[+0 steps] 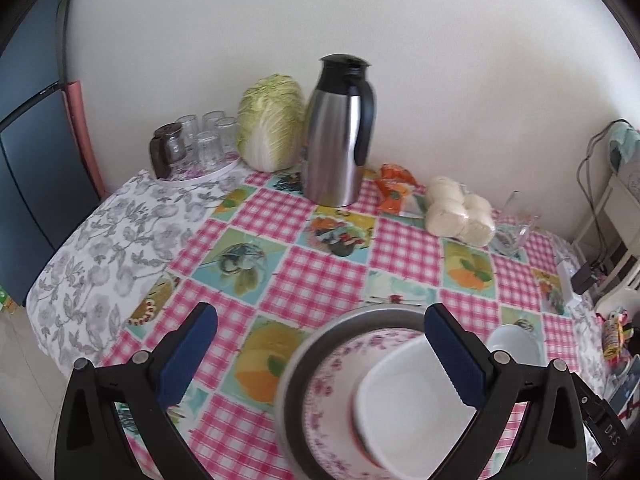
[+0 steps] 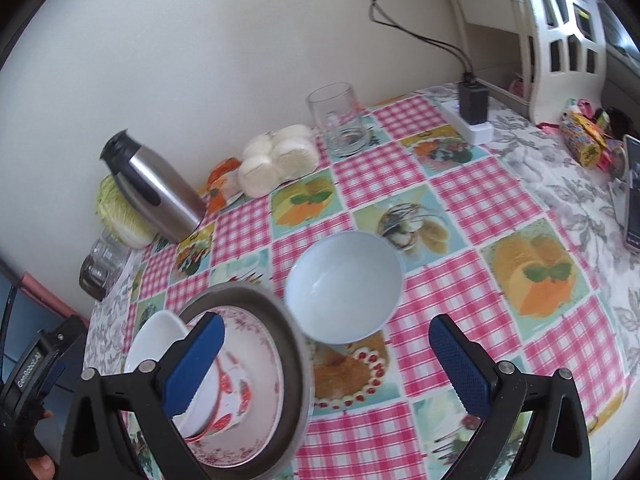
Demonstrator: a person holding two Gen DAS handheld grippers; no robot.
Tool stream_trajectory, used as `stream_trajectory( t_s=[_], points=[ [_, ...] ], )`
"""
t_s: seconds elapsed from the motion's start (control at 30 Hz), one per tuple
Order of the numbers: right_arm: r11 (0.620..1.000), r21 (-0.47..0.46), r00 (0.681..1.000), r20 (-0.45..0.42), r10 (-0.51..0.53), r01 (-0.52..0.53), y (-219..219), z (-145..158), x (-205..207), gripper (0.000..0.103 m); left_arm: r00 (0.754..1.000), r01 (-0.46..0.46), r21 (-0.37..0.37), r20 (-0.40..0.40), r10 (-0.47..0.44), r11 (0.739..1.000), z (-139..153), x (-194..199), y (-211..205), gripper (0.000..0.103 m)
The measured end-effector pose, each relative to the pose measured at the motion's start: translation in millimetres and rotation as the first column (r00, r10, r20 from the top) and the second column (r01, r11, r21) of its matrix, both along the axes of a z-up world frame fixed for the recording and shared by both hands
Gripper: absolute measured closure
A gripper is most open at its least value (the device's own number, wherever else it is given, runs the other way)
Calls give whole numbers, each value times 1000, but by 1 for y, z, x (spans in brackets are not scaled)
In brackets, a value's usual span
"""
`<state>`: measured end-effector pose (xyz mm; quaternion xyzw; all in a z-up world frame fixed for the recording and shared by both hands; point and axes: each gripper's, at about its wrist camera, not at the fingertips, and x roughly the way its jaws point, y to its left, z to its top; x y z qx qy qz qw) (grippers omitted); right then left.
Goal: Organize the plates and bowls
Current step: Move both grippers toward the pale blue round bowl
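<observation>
A stack sits near the table's front edge: a grey metal plate (image 1: 294, 376) (image 2: 280, 312) carries a pink-flowered plate (image 1: 328, 396) (image 2: 260, 356). On that rest a white dish (image 1: 408, 396) (image 2: 154, 340) and a red-patterned bowl (image 2: 230, 394). My left gripper (image 1: 320, 356) hangs open above the stack, touching nothing. A plain white bowl (image 2: 344, 284) (image 1: 516, 344) stands upright on the cloth just right of the stack. My right gripper (image 2: 328, 364) is wide open just short of this bowl, with nothing between its pads; its left finger (image 2: 196, 360) overlaps the stack in view.
Along the wall stand a steel thermos (image 1: 340, 132), a cabbage (image 1: 272, 120), a tray of glasses (image 1: 200, 148), bagged buns (image 1: 456, 212) and a glass jar (image 2: 340, 120). A power strip (image 2: 472, 120), a phone (image 2: 634, 192) and a white shelf (image 2: 560, 40) are at the right.
</observation>
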<state>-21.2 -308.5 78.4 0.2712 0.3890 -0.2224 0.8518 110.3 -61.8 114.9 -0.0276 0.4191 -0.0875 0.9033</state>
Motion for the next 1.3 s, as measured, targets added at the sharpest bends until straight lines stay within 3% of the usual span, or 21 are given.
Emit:
stream_trajectory(
  t_s=[0.3,0.67,0.9,1.17,1.3],
  points=[
    [994,10,994,10,-112,112,-52,-3,-34,0,987,155,-102,64,-149,983,13,-27,-66,0],
    [986,38,987,0,-160,160,-84,-20,-51,0,947,322,-101,49,-318,941,-8,-39,-137,0],
    [986,62,988,-28,-152,154,-91,-39,-42,0,915,404,21,12,-404,914,-25,-38,-172,0],
    [984,108,989,-58,-134,140,-97,-69,-28,0,899,437,61,-1,-438,897,-43,-36,-195,0],
    [980,131,988,-61,-141,148,-100,-81,-21,0,903,431,53,-23,-430,901,-53,-30,-201,1]
  ],
)
